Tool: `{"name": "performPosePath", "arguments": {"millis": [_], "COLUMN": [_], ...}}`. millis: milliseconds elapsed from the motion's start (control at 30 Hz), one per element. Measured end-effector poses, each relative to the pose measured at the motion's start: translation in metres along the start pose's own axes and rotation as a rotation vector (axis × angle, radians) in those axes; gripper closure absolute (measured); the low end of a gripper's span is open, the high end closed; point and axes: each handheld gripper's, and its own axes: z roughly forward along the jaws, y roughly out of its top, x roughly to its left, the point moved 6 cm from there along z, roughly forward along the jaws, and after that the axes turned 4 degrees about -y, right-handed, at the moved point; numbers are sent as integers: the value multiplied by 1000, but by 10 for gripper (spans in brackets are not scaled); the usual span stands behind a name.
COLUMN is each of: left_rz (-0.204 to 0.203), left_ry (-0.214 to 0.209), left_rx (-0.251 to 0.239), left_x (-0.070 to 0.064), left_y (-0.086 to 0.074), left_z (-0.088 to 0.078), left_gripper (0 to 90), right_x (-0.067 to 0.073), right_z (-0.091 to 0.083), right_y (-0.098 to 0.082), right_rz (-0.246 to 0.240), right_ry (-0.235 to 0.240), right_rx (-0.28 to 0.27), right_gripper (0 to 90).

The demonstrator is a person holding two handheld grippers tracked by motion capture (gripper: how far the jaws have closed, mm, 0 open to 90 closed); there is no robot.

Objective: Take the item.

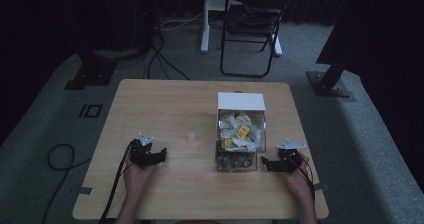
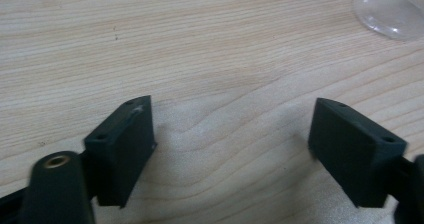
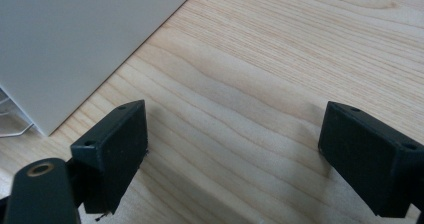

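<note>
On the wooden table stands a white box holding several white and yellow packets, with dark items behind its clear front. A small clear plastic cup sits left of the box; its rim shows as a clear cup in the left gripper view. My left gripper rests on the table near the front left, open, with bare wood between its jaws. My right gripper lies just right of the box's front corner, open and holding nothing. The box's white side fills the upper left of the right gripper view.
A black folding chair and a white stand are on the grey carpet beyond the table. Cables trail on the floor at the left. Dark frame legs stand at both far sides.
</note>
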Motion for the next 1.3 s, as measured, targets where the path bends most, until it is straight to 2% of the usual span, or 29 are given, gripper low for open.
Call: {"name": "performPosePath", "arguments": {"millis": [367,467,533,600,767,1000,1133,1300], "left_rz": [-9,-3,1,15,39,117,155,180], "left_ry": [6,-4,-9,-24,-78,-142,-168,-200], "left_rx": [8,16,20,23,-17,-67,-84,-116], "left_x": [0,-4,-5,-10,-22,-52,-64,-77], "left_y": [0,1,0,1,8,14,20,26], "left_z": [-4,-6,-6,-10,-24,-44,-53,-63], "left_gripper": [349,430,432,431,429,419,416,413], "right_x": [0,0,0,0,0,0,0,-1], "right_z": [1,1,1,1,1,1,1,1], "right_y": [1,1,1,1,1,1,1,1], "right_rz": [2,2,2,2,2,2,2,1], "right_ry": [-1,-1,-1,-1,-1,-1,-1,-1], "right_rx": [0,0,0,0,0,0,0,0], "right_gripper": [121,121,121,121,121,121,121,121]}}
